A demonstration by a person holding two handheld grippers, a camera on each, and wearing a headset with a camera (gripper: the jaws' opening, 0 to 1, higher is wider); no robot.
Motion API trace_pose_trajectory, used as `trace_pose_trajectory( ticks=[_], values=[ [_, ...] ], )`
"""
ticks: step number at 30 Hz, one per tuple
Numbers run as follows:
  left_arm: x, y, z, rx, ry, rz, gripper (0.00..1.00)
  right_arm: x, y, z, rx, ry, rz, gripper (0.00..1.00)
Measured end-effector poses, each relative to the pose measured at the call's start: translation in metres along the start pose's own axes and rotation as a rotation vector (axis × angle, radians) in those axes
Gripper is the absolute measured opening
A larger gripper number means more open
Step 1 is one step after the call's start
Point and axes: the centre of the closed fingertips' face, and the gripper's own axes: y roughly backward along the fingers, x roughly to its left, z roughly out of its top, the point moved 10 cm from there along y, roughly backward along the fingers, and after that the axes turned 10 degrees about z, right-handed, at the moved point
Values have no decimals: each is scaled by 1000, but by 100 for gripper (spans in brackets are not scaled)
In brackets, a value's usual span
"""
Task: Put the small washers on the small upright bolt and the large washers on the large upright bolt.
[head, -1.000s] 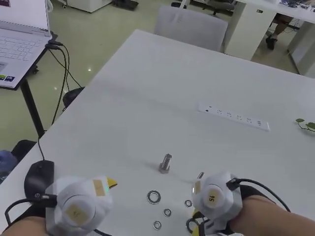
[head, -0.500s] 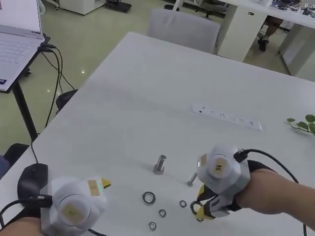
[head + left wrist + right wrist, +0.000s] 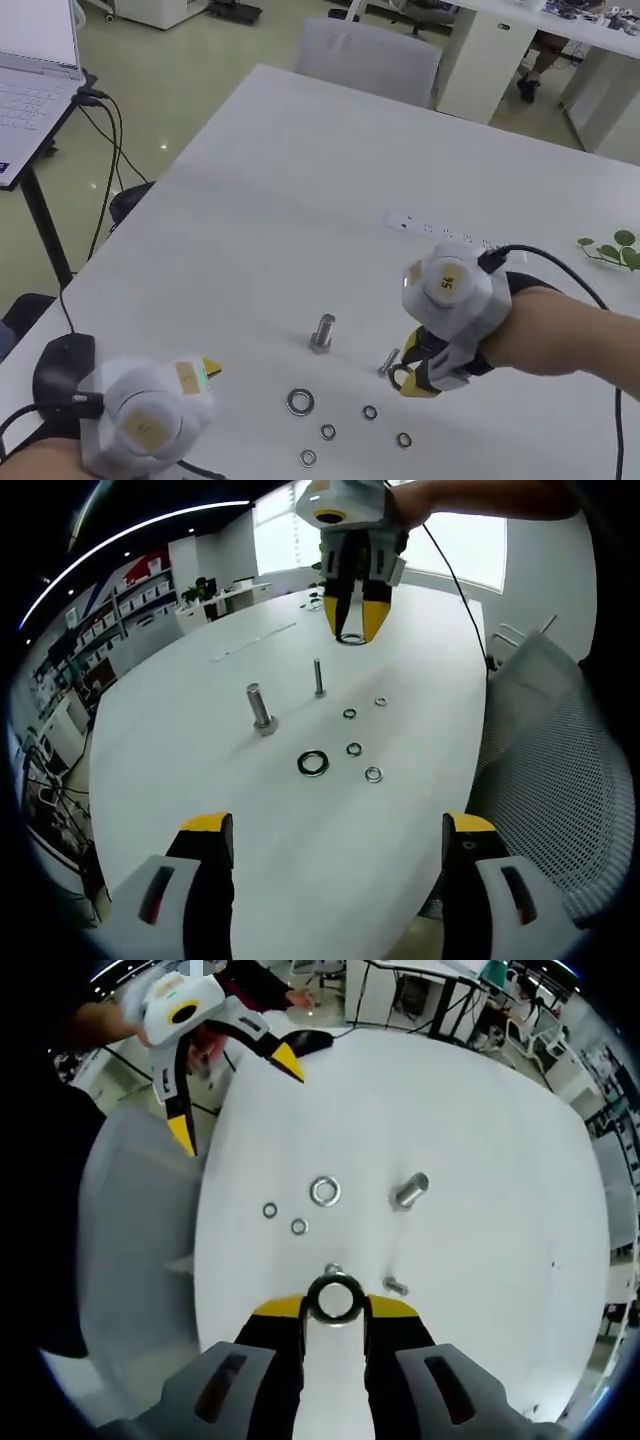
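Table (image 3: 300, 180), one. Left gripper (image 3: 337, 825): jaws spread wide, empty, at near edge. Right gripper (image 3: 333, 1307) clamps one large washer (image 3: 333, 1298), just beside small bolt (image 3: 388, 362). Large bolt (image 3: 322, 332) upright, apart. Another large washer (image 3: 300, 402) and four small washers (image 3: 370, 412) lie flat.

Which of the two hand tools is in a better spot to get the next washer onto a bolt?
Right. The right gripper is shut on a large washer and hovers close to the large bolt. The left gripper is open, holds nothing, and sits farther back.
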Motion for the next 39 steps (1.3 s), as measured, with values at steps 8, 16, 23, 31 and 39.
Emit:
trace_pose_trajectory(
  ticks=[8,16,23,31,39],
  values=[
    [-2,-2,-1,4,5,-14,83,-18,4,14,14,0,-12,21],
    [-1,-6,1,-1,13,-21,83,-39,3,34,-14,-8,-25,21],
    [3,-6,6,-21,46,-16,83,-53,-7,43,-3,-8,-17,22],
    [7,-6,8,-44,67,11,83,-67,-14,51,6,-7,-20,22],
    [7,-8,9,-45,57,6,83,-75,-20,60,2,0,-24,22]
  ],
)
